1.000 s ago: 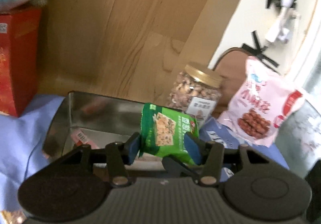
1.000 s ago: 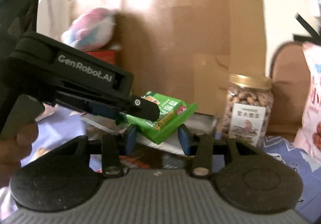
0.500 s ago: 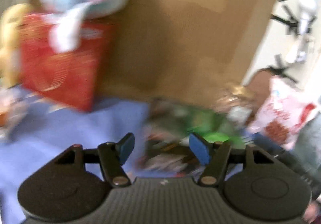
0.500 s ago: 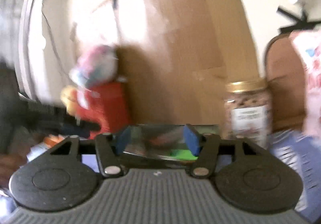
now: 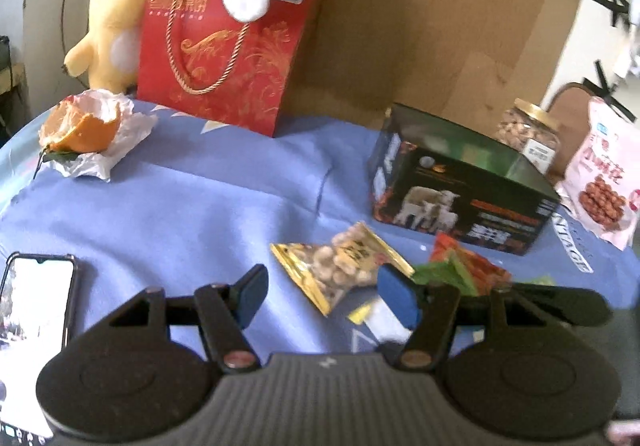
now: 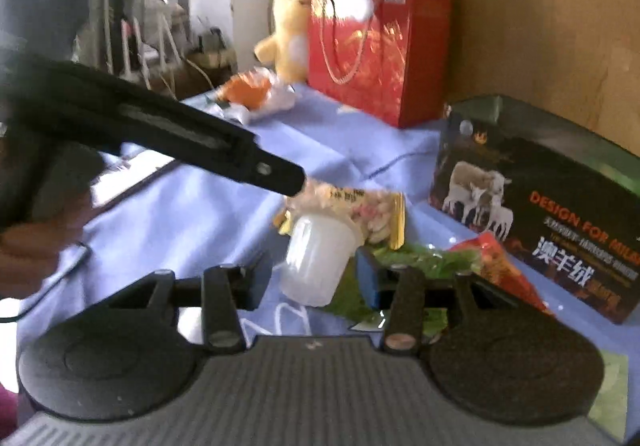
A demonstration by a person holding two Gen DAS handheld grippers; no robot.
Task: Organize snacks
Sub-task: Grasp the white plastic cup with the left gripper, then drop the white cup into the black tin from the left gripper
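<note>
Blue pads sit apart on the left gripper (image 5: 320,296) and right gripper (image 6: 316,276) – both hold nothing, ready to grab. Gold nut packet (image 5: 344,270) lies close on the worktop (image 5: 200,198); farther back waits the open box (image 5: 460,186) for snacks

The phone (image 5: 34,310) at the desk's left edge is cut off by the frame edge in the left wrist view. The left gripper (image 5: 320,296) body hides the lower part of the white cup (image 5: 384,320) and of the green packet (image 5: 440,272). The pink bag (image 5: 604,182) is cut off at right. The black box (image 6: 552,214) runs past the right edge, truncating its lettering. The orange peel (image 6: 246,90) is blurred.
</note>
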